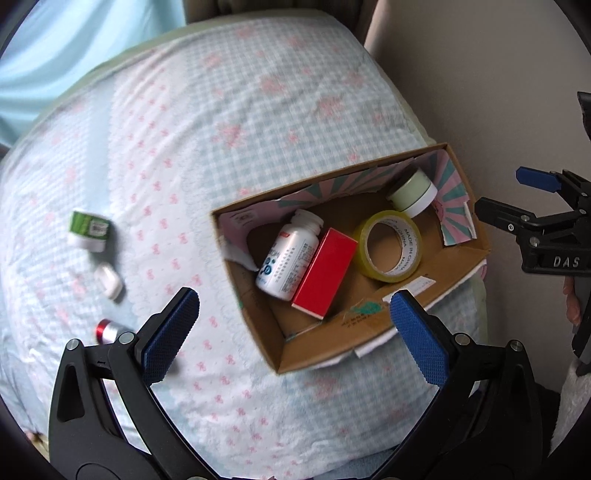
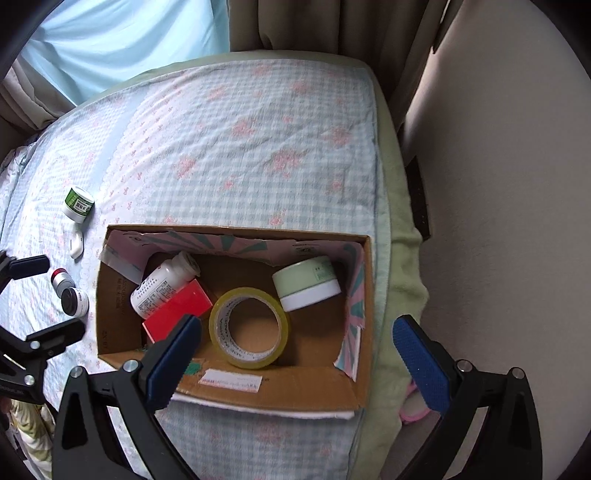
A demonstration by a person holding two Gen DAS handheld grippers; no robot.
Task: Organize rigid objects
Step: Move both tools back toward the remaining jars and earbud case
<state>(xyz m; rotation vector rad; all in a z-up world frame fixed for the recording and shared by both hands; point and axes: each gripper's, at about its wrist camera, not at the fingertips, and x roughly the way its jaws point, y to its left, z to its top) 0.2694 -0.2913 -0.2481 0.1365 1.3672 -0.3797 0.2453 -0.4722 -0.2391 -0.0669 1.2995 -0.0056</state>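
Note:
An open cardboard box [image 1: 369,321] [image 2: 110,332] lies on the bed. It holds a white pill bottle [image 1: 288,258] [image 2: 162,282], a red box [image 1: 325,271] [image 2: 173,308], a yellow tape roll [image 1: 388,245] [image 2: 249,326] and a pale green jar [image 1: 412,192] [image 2: 306,282]. Left of the box lie a green-labelled jar [image 1: 89,230] [image 2: 78,204], a small white case [image 1: 109,280] [image 2: 76,245], a red-and-silver cylinder [image 1: 109,330] [image 2: 61,280] and a white jar [image 2: 75,301]. My left gripper [image 1: 291,325] is open above the box's near-left side. My right gripper [image 2: 295,360] is open over the box's near wall.
The bed has a blue checked cover [image 1: 221,110] [image 2: 240,129]. A beige wall [image 2: 498,184] and curtains [image 2: 295,26] border it at the right and back. A pink object [image 2: 413,406] lies below the bed edge at the right.

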